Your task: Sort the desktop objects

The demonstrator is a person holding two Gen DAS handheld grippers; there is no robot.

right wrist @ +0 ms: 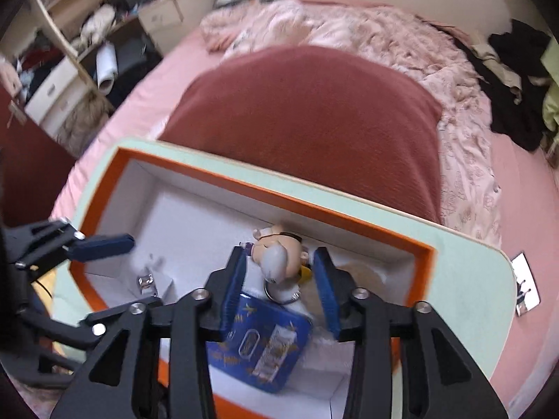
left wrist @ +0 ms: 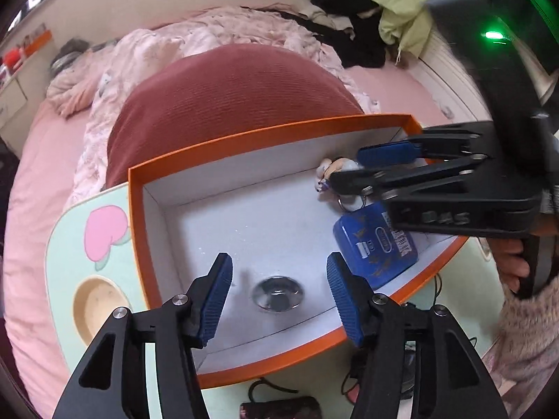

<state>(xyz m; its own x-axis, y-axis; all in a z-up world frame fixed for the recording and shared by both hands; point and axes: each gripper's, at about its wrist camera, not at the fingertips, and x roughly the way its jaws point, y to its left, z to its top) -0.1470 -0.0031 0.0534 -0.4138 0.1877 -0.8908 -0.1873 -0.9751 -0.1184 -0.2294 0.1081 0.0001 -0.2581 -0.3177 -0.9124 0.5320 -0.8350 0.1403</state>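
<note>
An orange box with a white inside [left wrist: 244,139] [right wrist: 244,185] stands on a mint-green lap table. On its floor lie a small clear round piece [left wrist: 277,293] [right wrist: 146,281], a blue tin [left wrist: 375,244] [right wrist: 265,342] and a figure keychain [left wrist: 337,167] [right wrist: 276,255]. My left gripper [left wrist: 279,289] hangs open above the clear piece, its pads apart from it. My right gripper [right wrist: 279,279] [left wrist: 349,171] is open around the keychain figure at the box's far right corner, with gaps showing on both sides of the figure. The tin lies partly under its fingers.
The table [left wrist: 70,244] [right wrist: 471,279] carries a pink peach print and a round wooden recess [left wrist: 97,303]. A dark red cushion [left wrist: 227,104] and pink bedding lie behind. Cables and a dark pouch [left wrist: 279,410] lie by the box's near edge. A hand in a fuzzy sleeve [left wrist: 517,265] holds the right gripper.
</note>
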